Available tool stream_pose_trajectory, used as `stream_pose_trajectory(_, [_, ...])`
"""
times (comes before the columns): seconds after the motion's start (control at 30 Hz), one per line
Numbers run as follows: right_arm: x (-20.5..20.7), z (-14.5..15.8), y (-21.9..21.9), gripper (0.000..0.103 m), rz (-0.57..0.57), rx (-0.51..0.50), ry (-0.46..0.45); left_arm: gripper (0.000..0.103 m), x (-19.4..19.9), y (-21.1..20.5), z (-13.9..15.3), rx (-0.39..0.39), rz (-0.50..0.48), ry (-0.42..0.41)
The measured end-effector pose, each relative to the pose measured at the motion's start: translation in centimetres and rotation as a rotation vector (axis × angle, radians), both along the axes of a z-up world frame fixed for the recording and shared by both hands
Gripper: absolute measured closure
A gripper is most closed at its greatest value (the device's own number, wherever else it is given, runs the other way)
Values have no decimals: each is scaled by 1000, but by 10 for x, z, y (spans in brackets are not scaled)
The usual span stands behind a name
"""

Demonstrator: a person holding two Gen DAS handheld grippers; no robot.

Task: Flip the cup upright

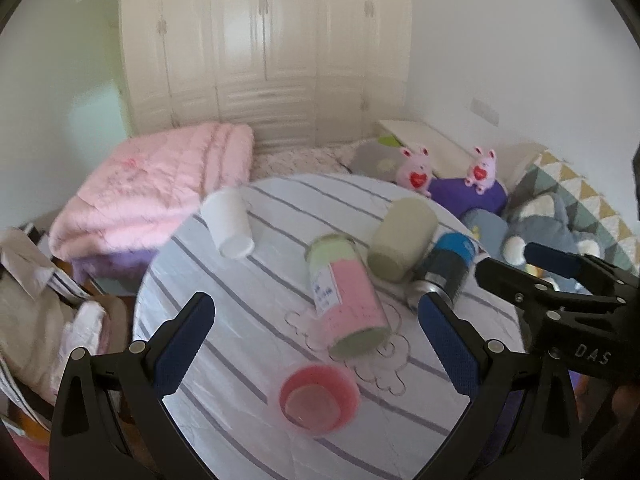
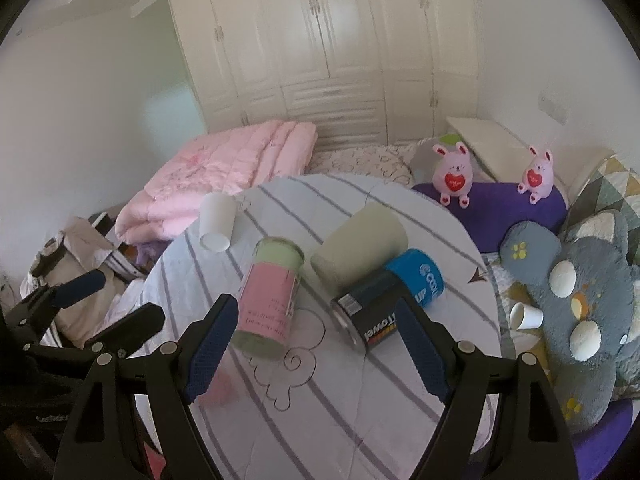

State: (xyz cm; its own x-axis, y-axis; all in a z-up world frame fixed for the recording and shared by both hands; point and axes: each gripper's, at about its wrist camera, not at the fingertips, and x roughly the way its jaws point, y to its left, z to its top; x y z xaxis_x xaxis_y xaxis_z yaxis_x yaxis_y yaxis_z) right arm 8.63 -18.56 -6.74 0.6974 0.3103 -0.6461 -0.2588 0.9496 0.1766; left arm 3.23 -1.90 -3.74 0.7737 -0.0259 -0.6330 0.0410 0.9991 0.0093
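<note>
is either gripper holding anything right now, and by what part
Nothing is held. The left gripper and the right gripper both have their jaws wide open above the table, with the cups lying untouched.

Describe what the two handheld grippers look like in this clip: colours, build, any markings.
Both match. The left gripper and right gripper have matte black angular frames with silver round pivot bolts, and two fingers faced with textured dark blue pads. The right gripper's body shows white "DAS" lettering in the left wrist view. No cables or sleeves are visible.
</note>
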Motion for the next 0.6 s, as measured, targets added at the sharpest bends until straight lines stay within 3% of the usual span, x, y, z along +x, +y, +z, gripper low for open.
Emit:
stream_pose_trajectory(0.37, [-7, 11, 0, 21, -55, -34, -180, 0, -2, -4, 7, -3, -2, -79])
stream_pose_trajectory(0.6, [-15, 16, -2, 21, -81, -17, -279, 0, -10, -7, 14, 5, 5, -172])
